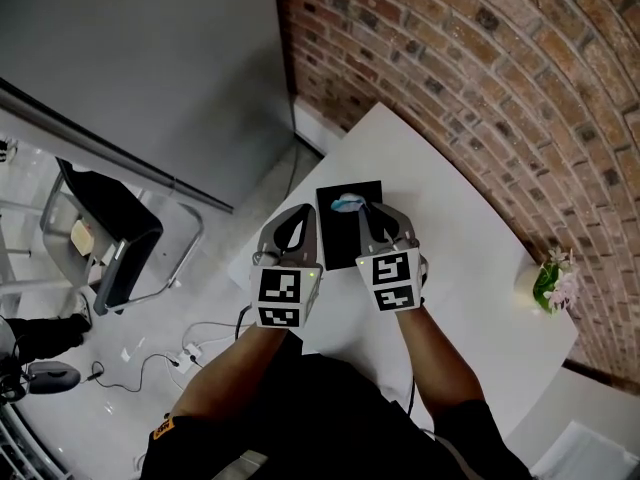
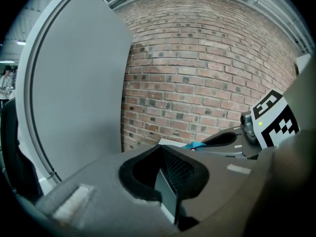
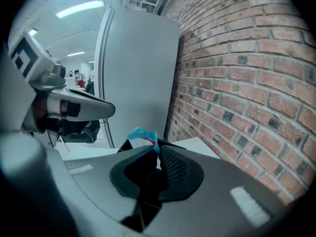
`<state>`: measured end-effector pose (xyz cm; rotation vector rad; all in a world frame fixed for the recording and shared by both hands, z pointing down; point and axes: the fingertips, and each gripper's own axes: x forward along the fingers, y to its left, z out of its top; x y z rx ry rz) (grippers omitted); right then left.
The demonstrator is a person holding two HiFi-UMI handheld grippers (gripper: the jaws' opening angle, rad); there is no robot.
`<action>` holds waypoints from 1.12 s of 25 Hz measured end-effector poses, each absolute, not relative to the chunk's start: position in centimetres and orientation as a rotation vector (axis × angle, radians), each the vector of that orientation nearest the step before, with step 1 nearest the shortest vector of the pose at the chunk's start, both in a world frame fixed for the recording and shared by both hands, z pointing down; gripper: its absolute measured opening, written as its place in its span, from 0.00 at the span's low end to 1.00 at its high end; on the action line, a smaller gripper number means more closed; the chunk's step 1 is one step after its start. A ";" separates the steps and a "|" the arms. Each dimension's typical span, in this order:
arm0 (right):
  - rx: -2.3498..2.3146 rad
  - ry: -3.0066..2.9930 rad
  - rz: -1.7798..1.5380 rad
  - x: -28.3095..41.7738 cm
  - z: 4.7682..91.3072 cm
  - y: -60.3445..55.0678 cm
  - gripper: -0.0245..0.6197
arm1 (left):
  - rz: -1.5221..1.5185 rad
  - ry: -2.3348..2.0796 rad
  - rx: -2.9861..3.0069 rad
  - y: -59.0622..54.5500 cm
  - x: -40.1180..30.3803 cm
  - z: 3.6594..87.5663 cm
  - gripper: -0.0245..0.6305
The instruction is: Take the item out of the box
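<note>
Blue-and-white item [image 3: 143, 134] is pinched between the pads of the right gripper [image 3: 157, 149], whose jaws are drawn almost together on its lower part. Its upper edge is seen standing up just past the fingertips. In the head view the same item [image 1: 348, 203] lies directly ahead of the right gripper [image 1: 368, 213], at the far end of the black box [image 1: 338, 240]. The box extends beneath and behind the fingertips, on the white table [image 1: 450, 228]. Whether the item is clear of the box rim cannot be told.

The left gripper [image 1: 303, 213] is held just beside the right one, on its left. In its own view the left gripper [image 2: 165, 157] is closed on a thin dark panel with a pale edge, taken to be the box's near side wall, which lies against the meshed pad.

The item is judged to be a thin, light, flexible packet, probably of smooth film. Little force is needed, but it may bend, crumple or slide out of a shallow pinch. A hold on a flat edge or corner, with the pads well over the material, is thought best, as is a straight lift. The box itself appears light, so it could be dragged up along with the item; the clamp on its wall is judged to guard against that.
</note>
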<state>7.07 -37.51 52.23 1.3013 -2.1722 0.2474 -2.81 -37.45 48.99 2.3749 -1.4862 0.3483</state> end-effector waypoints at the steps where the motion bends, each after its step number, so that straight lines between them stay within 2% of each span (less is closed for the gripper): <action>1: 1.312 -2.179 0.239 7.1 51.8 -37.3 0.07 | 0.346 -1.488 2.378 -37.2 -2.8 48.7 0.04; 14: 1.460 -2.324 0.178 7.6 44.2 -33.1 0.07 | 0.304 -1.540 2.434 -32.6 -2.4 44.0 0.04; 28: 1.359 -2.505 0.262 5.8 42.7 -23.9 0.06 | 0.303 -1.720 2.354 -22.4 -3.7 42.0 0.04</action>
